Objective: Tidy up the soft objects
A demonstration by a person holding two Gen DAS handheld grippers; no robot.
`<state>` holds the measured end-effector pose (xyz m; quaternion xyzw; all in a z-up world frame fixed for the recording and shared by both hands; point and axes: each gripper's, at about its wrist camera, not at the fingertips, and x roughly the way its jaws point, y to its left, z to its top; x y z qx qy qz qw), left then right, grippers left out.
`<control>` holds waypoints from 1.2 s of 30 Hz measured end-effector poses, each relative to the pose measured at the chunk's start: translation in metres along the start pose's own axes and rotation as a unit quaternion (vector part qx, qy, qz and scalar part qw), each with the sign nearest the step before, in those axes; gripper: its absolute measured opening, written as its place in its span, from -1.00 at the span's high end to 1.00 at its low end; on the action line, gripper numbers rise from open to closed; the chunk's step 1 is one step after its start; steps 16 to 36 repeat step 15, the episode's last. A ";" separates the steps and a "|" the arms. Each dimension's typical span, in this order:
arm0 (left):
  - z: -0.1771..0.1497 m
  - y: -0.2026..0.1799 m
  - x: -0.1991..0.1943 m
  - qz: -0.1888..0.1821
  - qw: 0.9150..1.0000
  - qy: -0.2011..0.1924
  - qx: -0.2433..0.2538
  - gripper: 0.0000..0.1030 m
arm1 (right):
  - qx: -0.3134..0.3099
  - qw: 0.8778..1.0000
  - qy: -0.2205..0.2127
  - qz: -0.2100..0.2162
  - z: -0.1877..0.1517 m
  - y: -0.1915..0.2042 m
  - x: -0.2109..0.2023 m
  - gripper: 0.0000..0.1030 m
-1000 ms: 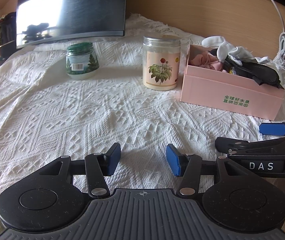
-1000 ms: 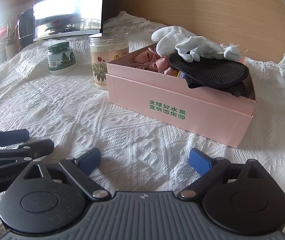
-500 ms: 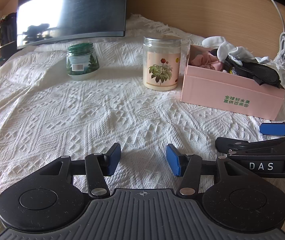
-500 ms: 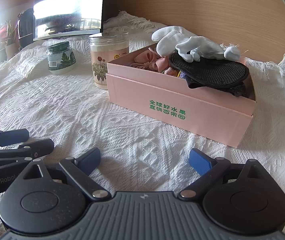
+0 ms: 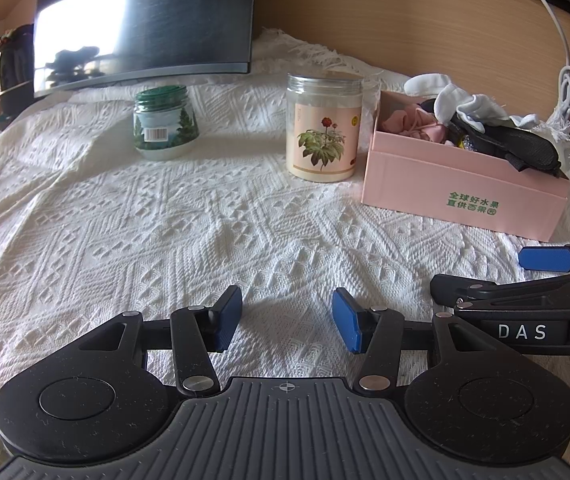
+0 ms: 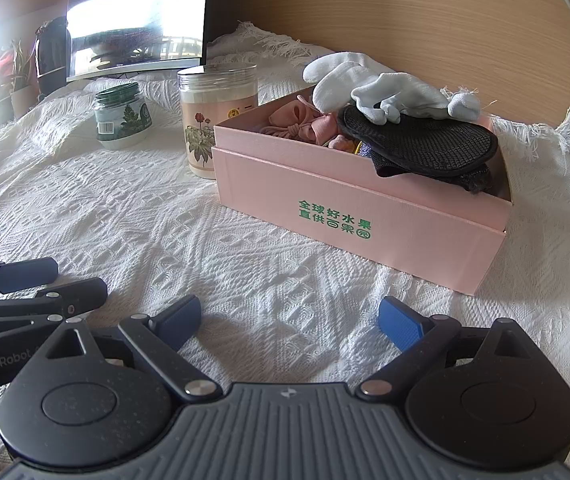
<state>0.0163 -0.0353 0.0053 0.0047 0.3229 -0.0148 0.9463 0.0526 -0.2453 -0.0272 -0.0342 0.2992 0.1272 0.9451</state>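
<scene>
A pink box (image 6: 365,216) (image 5: 465,196) stands on the white knitted cloth and holds soft things: white gloves (image 6: 389,92) (image 5: 469,106), a black mesh mitt (image 6: 421,144) (image 5: 513,144) and pink fabric bows (image 6: 309,124) (image 5: 413,124). My left gripper (image 5: 287,318) is open and empty, low over the cloth in front of the box. My right gripper (image 6: 289,320) is open and empty, just right of the left one, nearer the box. Each gripper shows at the edge of the other's view.
A clear flower-label jar (image 5: 323,128) (image 6: 213,120) stands left of the box. A green-lidded jar (image 5: 165,124) (image 6: 123,116) stands further left. A dark monitor (image 5: 145,24) and a wooden wall are behind. A white cable (image 5: 565,80) hangs at the right.
</scene>
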 end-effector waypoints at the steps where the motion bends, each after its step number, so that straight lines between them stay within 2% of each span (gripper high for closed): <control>1: 0.000 0.000 0.000 0.000 1.000 0.000 0.000 -0.07 | 0.000 1.000 0.000 0.000 0.000 0.000 0.000 -0.87; 36: 0.000 0.000 0.000 0.002 1.000 0.000 0.000 -0.07 | 0.000 1.000 0.000 0.000 0.000 0.000 0.000 -0.87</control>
